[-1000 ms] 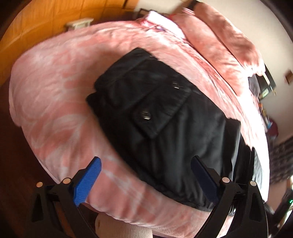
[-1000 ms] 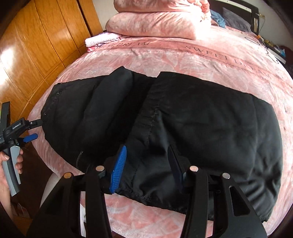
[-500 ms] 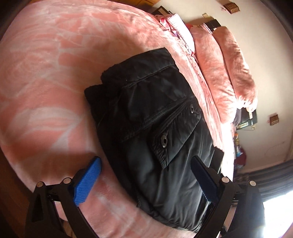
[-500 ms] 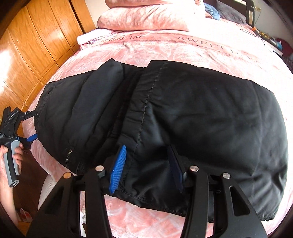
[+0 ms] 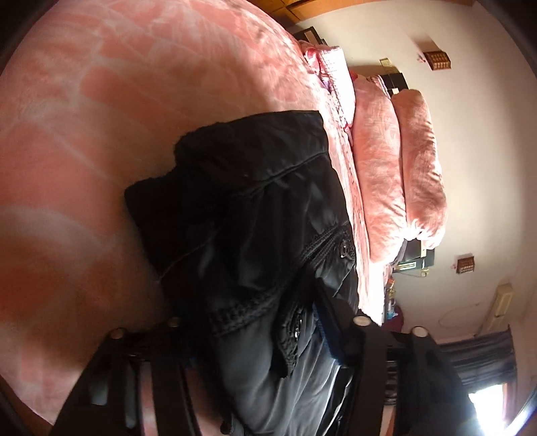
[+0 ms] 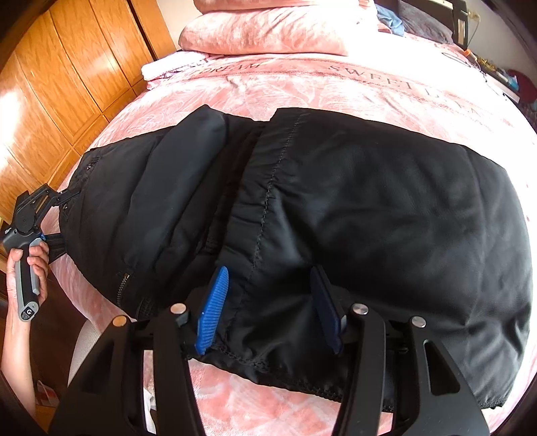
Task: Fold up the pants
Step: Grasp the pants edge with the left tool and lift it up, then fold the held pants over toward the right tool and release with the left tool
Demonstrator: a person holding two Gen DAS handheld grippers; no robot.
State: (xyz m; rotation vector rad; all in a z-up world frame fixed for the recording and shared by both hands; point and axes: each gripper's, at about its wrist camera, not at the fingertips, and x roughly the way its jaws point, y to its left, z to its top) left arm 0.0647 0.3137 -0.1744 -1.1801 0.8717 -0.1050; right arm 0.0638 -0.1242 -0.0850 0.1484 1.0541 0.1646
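Note:
Black pants (image 6: pixel 335 208) lie on the pink bed, one part folded over another. In the right wrist view my right gripper (image 6: pixel 268 308) is open, its blue pads straddling the pants' near hem edge. My left gripper (image 6: pixel 57 214) shows at the far left, at the pants' waist end. In the left wrist view the waist and a snap pocket flap of the pants (image 5: pixel 255 234) fill the space between the left gripper's (image 5: pixel 255 332) fingers. Cloth covers the left pad; the jaws stand narrower than before, around the fabric.
The pink bedspread (image 6: pixel 335 87) covers the bed. Pink pillows (image 6: pixel 268 30) and a folded white towel (image 6: pixel 167 67) lie at the head. A wooden wardrobe (image 6: pixel 67 84) stands left of the bed. The bed's near edge (image 6: pixel 235 402) is just under my right gripper.
My left gripper has moved in onto the waist end and its jaws have narrowed around the cloth. My right gripper has moved closer over the hem and stays open.

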